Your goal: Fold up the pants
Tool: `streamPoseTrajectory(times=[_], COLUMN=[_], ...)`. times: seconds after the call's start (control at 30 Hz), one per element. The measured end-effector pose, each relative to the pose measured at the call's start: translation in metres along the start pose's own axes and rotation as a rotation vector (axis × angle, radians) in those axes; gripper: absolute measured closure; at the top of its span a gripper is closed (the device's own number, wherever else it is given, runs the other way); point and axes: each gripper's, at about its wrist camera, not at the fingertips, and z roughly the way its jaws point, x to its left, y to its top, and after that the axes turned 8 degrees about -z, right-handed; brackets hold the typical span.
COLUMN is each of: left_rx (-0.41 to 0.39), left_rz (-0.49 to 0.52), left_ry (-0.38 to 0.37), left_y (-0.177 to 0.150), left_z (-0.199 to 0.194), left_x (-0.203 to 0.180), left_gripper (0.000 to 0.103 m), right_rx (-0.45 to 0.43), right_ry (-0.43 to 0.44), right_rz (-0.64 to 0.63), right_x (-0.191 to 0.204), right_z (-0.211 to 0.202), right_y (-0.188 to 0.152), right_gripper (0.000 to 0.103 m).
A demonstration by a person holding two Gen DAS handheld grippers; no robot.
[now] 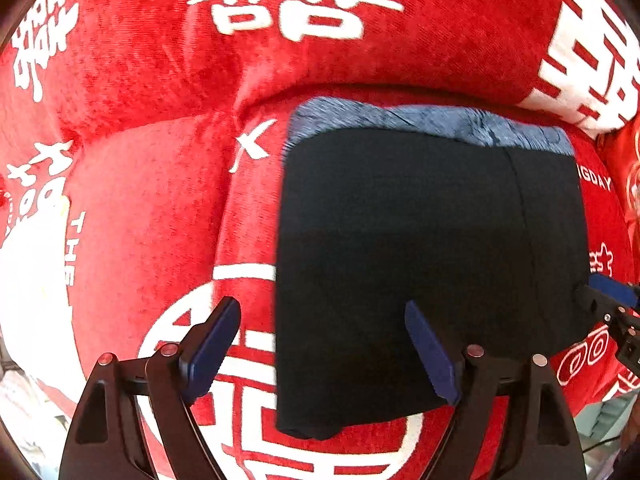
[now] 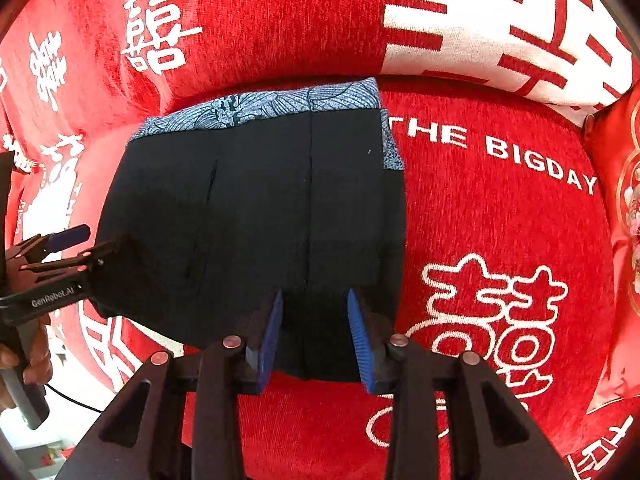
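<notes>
White lettering "THE BIGDAY" is woven into the red sofa cover [image 2: 500, 208], alongside large white double-happiness characters (囍) [image 2: 496, 304]. The left gripper [image 2: 76, 248] carries the brand "GenRobot.AI" on its black body. In the left wrist view, "THE" and "IGDAY" appear partially.

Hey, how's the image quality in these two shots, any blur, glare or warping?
Left wrist view: motion blur smears the pants at their patterned far edge, and the white print on the red blanket blows out at left. Right wrist view: sharper, the pattern reads cleanly. Both: heavy fisheye bending, dark corners, black fabric nearly without detail.
</notes>
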Motion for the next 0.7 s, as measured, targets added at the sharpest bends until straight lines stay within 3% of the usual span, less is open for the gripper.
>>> streamPoseTrajectory(times=[0.3, 0.43, 0.7], left_rx=[-0.006, 0.003, 0.014], left_rz=[-0.056, -0.056, -0.073], left_ry=[-0.013, -0.025, -0.057], left_y=[0.030, 0.030, 0.039], left_z=[0.009, 0.009, 0.011], left_x=[0.023, 0.024, 0.035], left_gripper=[0.018, 0.018, 0.018], right_rx=[0.018, 0.024, 0.017], right_ry=[-0.007, -0.011, 0.029], right_rz=[0.012, 0.015, 0.060], right_x=[-0.006, -0.010, -0.021], right_z=[0.003, 0.003, 0.002], right_y=[0.005, 0.003, -0.001], right_gripper=[0.057, 0.049, 0.044])
